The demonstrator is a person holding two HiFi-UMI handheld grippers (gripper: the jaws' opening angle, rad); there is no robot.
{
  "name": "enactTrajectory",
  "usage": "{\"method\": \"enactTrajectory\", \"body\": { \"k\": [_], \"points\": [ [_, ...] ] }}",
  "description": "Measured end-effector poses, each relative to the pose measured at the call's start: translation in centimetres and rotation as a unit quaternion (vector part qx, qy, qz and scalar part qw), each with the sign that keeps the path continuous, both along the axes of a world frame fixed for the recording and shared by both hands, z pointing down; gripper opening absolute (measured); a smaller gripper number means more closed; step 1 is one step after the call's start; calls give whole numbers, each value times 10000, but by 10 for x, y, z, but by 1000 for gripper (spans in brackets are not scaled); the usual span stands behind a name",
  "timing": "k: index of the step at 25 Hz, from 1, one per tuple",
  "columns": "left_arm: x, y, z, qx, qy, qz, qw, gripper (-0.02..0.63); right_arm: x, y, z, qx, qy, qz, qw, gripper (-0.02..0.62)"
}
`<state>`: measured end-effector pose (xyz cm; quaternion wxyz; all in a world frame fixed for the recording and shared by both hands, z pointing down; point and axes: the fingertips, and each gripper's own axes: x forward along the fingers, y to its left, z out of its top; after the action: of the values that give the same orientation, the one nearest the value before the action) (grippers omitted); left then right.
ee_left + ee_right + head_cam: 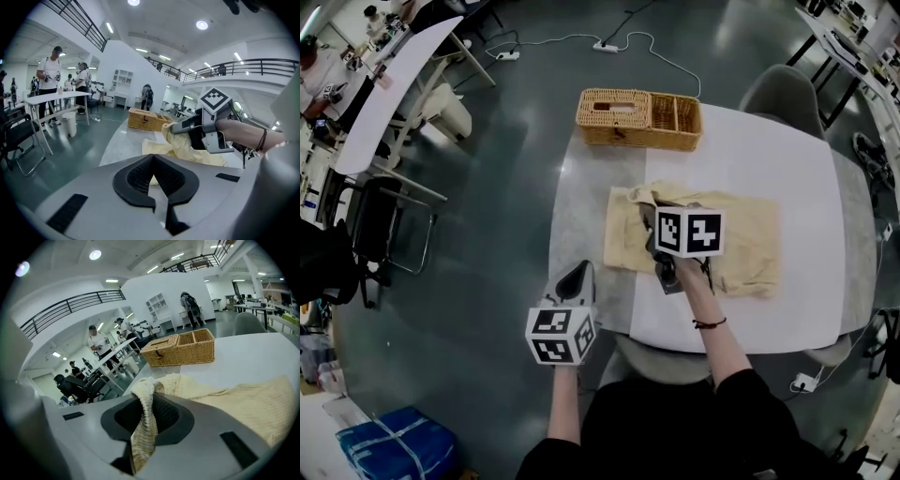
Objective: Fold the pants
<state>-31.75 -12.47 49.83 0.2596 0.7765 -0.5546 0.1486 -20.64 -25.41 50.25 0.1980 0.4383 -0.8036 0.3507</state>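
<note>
Right tongs (142,432) angled down, pinching pants (750,244) edge, forearm stretched over bench (769,150). Left tongs (575,278) pressed together, empty, nearer the person and left of right tongs, tilted down.

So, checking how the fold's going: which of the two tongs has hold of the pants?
The right tongs: a bunch of the cream pants is pinched between them. The left tongs are shut with nothing in them.

Pale yellow pants (745,248) on the table (787,159)
They lie flat but rumpled near its front edge. A bunched fold at their left end is lifted, pinched in the right gripper (144,401).
</note>
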Motion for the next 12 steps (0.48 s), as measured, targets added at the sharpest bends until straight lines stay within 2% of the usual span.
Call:
{"method": "enactTrajectory", "body": {
  "k": [12],
  "points": [
    [-14,-4,22,-164,116,-112,9997,8,-21,-9,44,-196,886,27,9959,57]
  ]
}}
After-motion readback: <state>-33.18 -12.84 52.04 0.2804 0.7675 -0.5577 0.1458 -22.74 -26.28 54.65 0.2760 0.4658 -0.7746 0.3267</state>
